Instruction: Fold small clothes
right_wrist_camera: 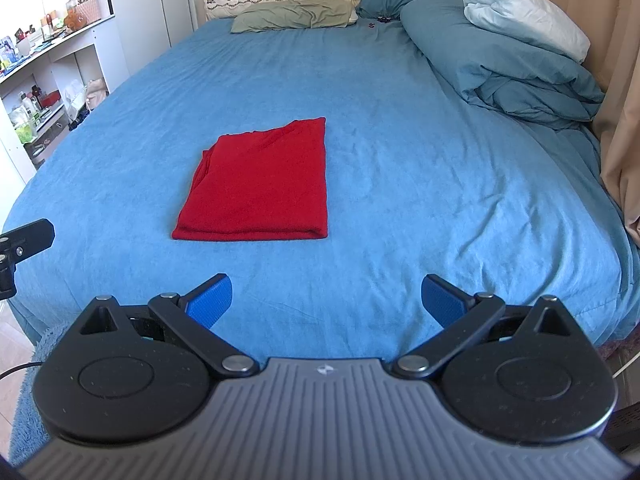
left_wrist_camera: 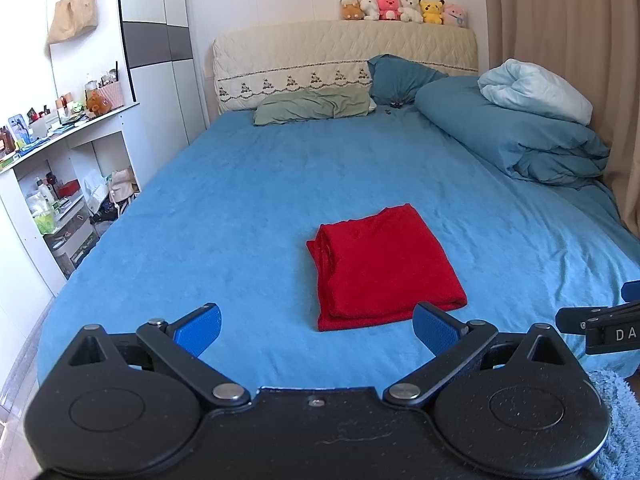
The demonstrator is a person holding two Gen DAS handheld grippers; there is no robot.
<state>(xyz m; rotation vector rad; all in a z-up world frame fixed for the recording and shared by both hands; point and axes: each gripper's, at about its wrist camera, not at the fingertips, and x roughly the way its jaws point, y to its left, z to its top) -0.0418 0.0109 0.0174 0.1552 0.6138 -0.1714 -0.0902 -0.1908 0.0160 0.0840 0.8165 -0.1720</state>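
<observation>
A red garment (left_wrist_camera: 383,270) lies folded into a flat rectangle on the blue bed sheet (left_wrist_camera: 240,200); in the right wrist view the red garment (right_wrist_camera: 260,184) sits left of centre on the sheet (right_wrist_camera: 400,160). My left gripper (left_wrist_camera: 318,330) is open over the bed's near edge, with the garment just ahead and slightly right of it. My right gripper (right_wrist_camera: 327,298) is open too, nothing between its blue pads, a short way back from the garment. Part of the right gripper (left_wrist_camera: 600,320) shows at the left wrist view's right edge, and part of the left gripper (right_wrist_camera: 24,240) at the right wrist view's left edge.
A folded blue duvet (left_wrist_camera: 520,136) with a pale pillow (left_wrist_camera: 536,90) lies at the bed's right side by a curtain (left_wrist_camera: 568,20). A green pillow (left_wrist_camera: 312,110) and plush toys (left_wrist_camera: 400,8) are at the headboard. White shelves (left_wrist_camera: 60,160) with clutter stand left.
</observation>
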